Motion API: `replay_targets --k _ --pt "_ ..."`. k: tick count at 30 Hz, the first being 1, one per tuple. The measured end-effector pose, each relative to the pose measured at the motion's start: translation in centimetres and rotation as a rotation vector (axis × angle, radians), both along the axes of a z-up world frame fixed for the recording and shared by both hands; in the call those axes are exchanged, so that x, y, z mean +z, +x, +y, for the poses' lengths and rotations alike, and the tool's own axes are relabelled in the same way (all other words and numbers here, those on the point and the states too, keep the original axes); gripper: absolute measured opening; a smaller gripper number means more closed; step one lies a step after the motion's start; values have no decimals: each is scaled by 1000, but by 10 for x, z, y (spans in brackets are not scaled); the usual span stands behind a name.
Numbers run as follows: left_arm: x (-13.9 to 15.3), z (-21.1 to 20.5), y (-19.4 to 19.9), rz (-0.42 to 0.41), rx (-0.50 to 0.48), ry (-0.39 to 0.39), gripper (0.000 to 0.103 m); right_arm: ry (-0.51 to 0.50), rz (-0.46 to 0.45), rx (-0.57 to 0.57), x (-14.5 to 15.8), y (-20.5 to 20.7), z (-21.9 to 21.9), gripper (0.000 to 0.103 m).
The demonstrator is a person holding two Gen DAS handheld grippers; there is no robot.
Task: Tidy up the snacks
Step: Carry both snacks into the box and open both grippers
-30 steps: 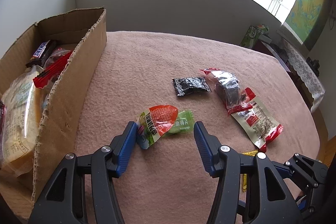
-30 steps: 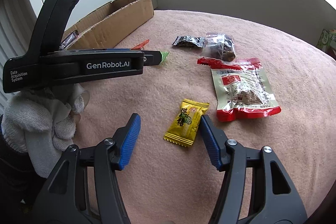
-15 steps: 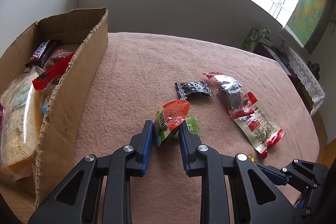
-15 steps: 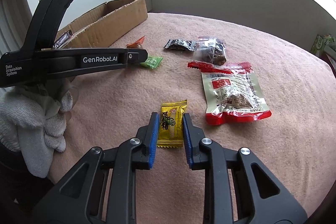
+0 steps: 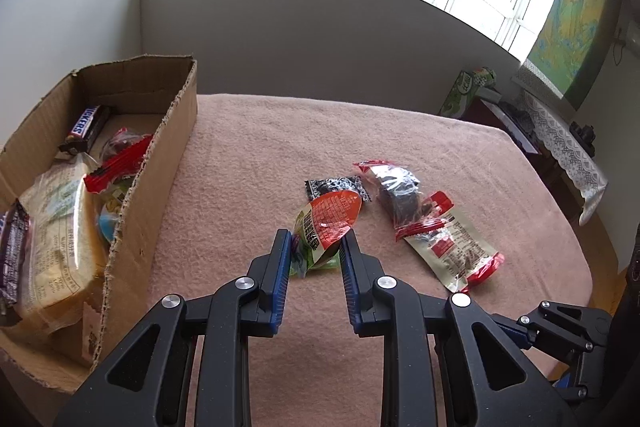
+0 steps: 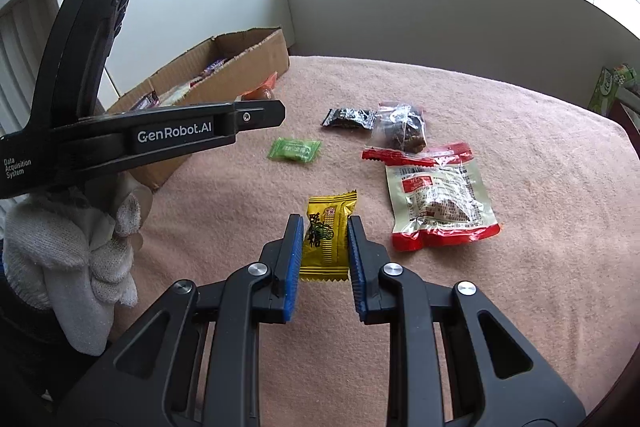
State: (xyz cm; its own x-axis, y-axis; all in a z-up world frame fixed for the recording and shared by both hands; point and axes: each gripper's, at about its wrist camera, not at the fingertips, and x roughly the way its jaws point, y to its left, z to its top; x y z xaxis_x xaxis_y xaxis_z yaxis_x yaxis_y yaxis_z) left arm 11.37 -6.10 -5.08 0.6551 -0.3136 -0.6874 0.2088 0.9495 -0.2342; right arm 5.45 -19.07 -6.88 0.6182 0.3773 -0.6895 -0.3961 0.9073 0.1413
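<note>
With our left tool (image 5: 314, 247) clamped on the orange-and-green snack packet (image 5: 326, 223) right of the cardboard box (image 5: 160, 163) and our right tool (image 6: 323, 233) clamped on the yellow candy (image 6: 326, 231), either slick wrapper could slip out before reaching that box.

Left gripper (image 5: 314, 247): now closed on orange packet (image 5: 329, 219), lifted. Right gripper (image 6: 323, 231): now closed on yellow candy (image 6: 326, 235), lifted.

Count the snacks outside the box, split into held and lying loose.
Held: 2 (orange packet, yellow candy)
Lying loose: 4 (green candy, black packet, clear bag, red-edged pouch)
Total: 6
</note>
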Motion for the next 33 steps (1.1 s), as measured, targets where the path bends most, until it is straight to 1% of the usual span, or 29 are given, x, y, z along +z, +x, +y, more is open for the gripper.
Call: replay_targets --k 6,13,18,24,29,33 --pt "19 10 -9 -49 4 -48 23 32 -44 11 23 -2 10 22" --pt "37 36 -20 -101 39 -81 23 78 -58 45 41 8 39 22" --pt "43 62 -24 -126 90 -91 23 92 -66 83 48 17 67 22" --pt "55 100 -28 -168 167 -110 23 131 -49 126 51 37 101 22" --pt "57 127 -23 -173 222 -120 23 122 -68 144 56 54 127 22" --pt "56 142 -20 -173 264 -111 23 127 -70 155 58 69 146 23"
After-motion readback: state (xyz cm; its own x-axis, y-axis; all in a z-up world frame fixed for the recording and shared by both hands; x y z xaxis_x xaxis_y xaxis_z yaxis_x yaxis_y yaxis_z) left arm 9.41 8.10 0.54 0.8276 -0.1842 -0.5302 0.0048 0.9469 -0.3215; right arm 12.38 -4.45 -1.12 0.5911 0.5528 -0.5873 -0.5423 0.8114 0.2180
